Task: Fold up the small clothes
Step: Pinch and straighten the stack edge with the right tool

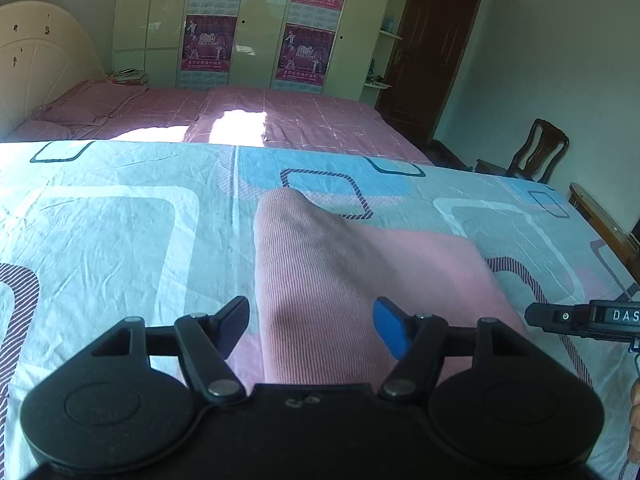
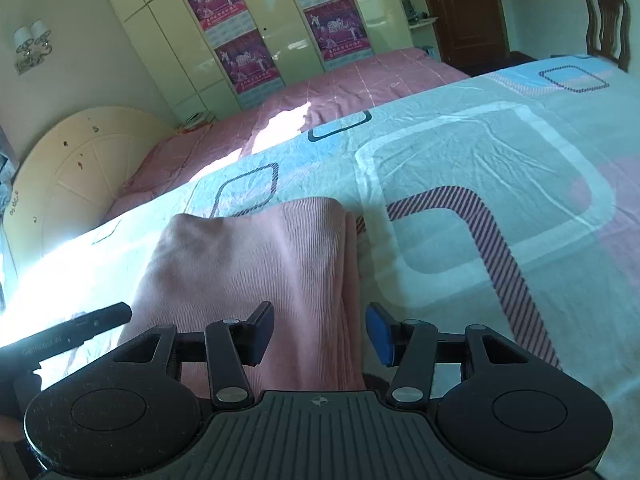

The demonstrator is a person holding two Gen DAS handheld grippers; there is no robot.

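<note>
Bedroom setting: cream wardrobe (image 1: 256, 24) with magenta calendar posters (image 1: 208, 42) on its doors, dark wooden door (image 1: 432, 52) to its right, dark wooden chair (image 1: 536, 156) near the bed's far corner. Pink-sheeted bed (image 1: 240, 114) with cream headboard (image 1: 40, 64) stands beyond; a sunlit patch falls across it. Working surface: nearer bed under a pale blue patterned sheet (image 1: 120, 232), wrinkled, printed with rounded squares and striped bands; its far edge runs straight against the pink bed. Item: pink ribbed garment (image 1: 320, 280), folded into a long strip, lying flat on the patterned sheet with one narrow end pointing toward the far edge and a slight raised hump at that end. In the right wrist view its right side shows a straight stacked edge of layers (image 2: 350, 272). Bare sheet extends broadly to either side of the garment. Left gripper (image 1: 312, 326): jaws spread wide, hovering over the garment's near portion, nothing between the fingers. Right gripper (image 2: 320, 332): jaws likewise wide apart, straddling the garment's right edge from above, holding nothing. Each gripper's tip shows at the margin of the other's view, the two close together beside the garment's near end.
</note>
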